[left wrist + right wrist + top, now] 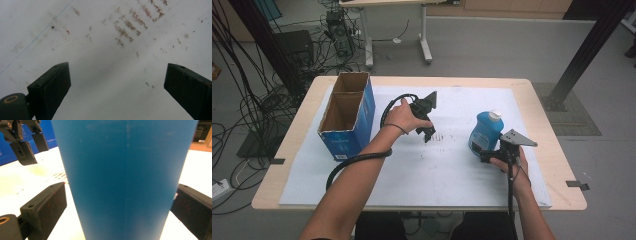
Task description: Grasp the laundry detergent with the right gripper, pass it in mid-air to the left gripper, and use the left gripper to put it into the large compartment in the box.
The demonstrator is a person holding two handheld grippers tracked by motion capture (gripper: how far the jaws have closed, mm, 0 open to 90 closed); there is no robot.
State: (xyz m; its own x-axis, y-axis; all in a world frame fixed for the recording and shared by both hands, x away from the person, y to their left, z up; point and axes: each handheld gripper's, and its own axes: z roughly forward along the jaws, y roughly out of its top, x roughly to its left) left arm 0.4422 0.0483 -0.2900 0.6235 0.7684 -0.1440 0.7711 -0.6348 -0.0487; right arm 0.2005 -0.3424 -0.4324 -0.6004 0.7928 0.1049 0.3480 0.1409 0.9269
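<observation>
Straddling the unlabelled blue bottle (485, 131), the right gripper (484, 153) gapes; left gripper (428, 131) spread.

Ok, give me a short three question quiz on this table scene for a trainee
1. True or false: the blue bottle lies on its side.
2. What stands between the right hand-held gripper jaws: A the cardboard box, B the blue bottle, C nothing?
3. Which hand-held gripper hangs open over the bare white mat?

Key:
1. False, it stands upright.
2. B, though contact is unclear.
3. The left hand-held gripper.
</observation>
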